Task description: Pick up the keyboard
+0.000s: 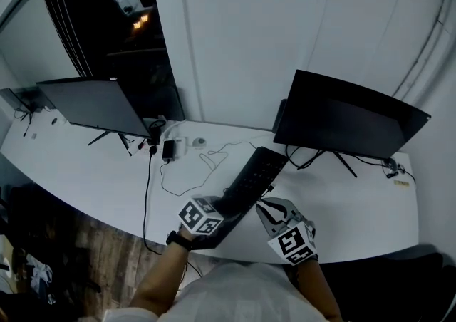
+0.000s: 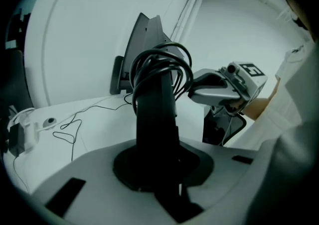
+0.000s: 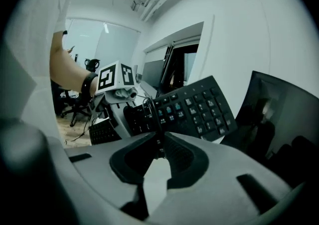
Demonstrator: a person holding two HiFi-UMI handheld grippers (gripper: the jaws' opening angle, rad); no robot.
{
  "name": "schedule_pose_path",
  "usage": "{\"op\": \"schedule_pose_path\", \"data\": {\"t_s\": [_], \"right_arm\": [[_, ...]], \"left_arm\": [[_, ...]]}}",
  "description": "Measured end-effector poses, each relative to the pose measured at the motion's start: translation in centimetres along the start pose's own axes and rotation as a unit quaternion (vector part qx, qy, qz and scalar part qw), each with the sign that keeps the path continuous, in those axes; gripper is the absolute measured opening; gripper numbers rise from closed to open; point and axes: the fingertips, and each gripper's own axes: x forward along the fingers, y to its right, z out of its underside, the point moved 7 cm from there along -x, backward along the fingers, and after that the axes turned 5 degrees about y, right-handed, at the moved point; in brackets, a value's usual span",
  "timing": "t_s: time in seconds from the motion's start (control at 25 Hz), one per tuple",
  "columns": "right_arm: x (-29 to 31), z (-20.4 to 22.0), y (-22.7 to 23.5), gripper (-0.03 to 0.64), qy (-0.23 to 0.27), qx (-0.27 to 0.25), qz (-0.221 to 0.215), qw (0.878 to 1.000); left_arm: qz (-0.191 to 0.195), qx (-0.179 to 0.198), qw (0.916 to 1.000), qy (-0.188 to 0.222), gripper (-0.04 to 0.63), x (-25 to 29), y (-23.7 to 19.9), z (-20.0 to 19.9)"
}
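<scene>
Looking at the middle of the head view, the black keyboard runs slanted from the lower middle up toward the right. Its near end is held in the left tongs. In the left gripper view the keyboard stands on its thin edge right between the two sides of the left tongs, and they are pinching it tight. A bunch of black cable is looped at its top end. In the right gripper view the keyboard fills the middle, with its keys facing us, and it looks tipped up in the air. The right tongs are pressed almost together on a thin strand of that cable, so I think they are holding the cord and not the keyboard. In the head view the right tongs sit just beside the keyboard's near end, at the lower middle. The white bench lies under it all. One dark screen stands at the left and another screen at the right, and a loose wire lies curled between them. I think the keyboard is already off the bench, so the pick-up looks nearly done. What seems left is to lift it clear and keep the cord from catching on anything.
</scene>
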Motion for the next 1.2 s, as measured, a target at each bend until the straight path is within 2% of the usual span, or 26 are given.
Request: {"op": "schedule_pose_path", "data": {"t_s": [0.16,0.28,0.56,0.76,1.2], "right_arm": [[-1.2,0.9,1.3,0.051,0.036,0.084,0.019,0.996],[-2.3,2.1,2.1,0.051,0.046,0.128,0.035,0.99],[-4.9,3.8,3.8,0.042,0.085,0.208,0.078,0.971],[-6.0,4.2,4.3,0.037,0.096,0.219,0.096,0.966],[-8.7,4.1,4.6,0.011,0.127,0.242,0.111,0.955]], "left_arm": [[-0.035,-0.015,0.9987,0.035,0.063,-1.1,-0.3,-0.3],[-0.071,-0.025,0.9948,0.069,0.061,-2.0,-0.6,-0.5],[-0.128,-0.047,0.9776,0.16,0.061,-4.3,-0.6,-1.7],[-0.156,-0.043,0.9643,0.21,0.061,-6.1,0.0,-2.6],[-0.187,-0.04,0.9453,0.264,0.061,-9.3,2.7,-3.5]]}}
